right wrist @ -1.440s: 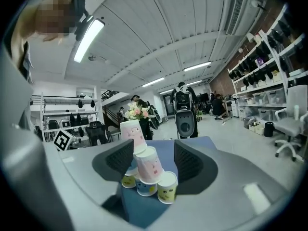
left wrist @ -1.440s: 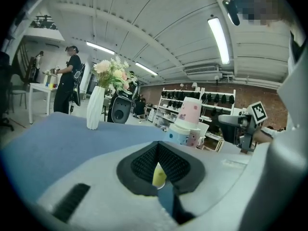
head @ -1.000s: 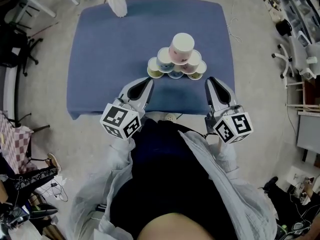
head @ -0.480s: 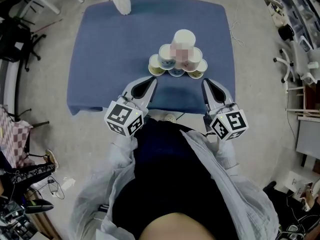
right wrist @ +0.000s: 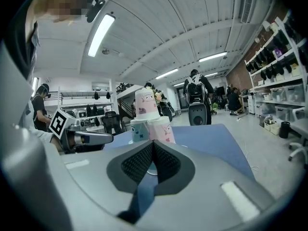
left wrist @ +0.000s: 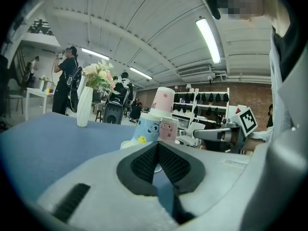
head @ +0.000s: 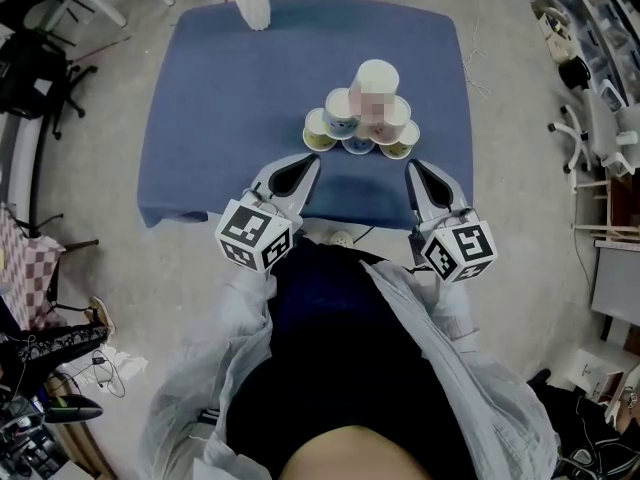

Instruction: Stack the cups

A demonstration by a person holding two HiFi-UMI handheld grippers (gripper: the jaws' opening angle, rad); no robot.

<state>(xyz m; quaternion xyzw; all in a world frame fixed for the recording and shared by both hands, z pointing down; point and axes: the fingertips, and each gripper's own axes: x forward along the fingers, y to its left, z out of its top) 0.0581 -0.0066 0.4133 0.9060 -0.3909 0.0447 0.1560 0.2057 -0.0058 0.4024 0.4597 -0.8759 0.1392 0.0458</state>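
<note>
Standing on blue table point(head: 200, 118), 12 o'clock of left gripper point(head: 308, 162) and right gripper point(head: 414, 167): paper-cup pyramid point(head: 362, 118). Both jaw pairs fully closed, empty.

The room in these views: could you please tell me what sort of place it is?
Probably an open workshop or lab: storage shelves, an office chair, a strip light overhead, and a blue table with cups.

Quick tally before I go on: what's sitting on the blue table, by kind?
Cups: 6, in a pyramid of three, two and one
Vase: 1, with flowers
Total: 7
</note>
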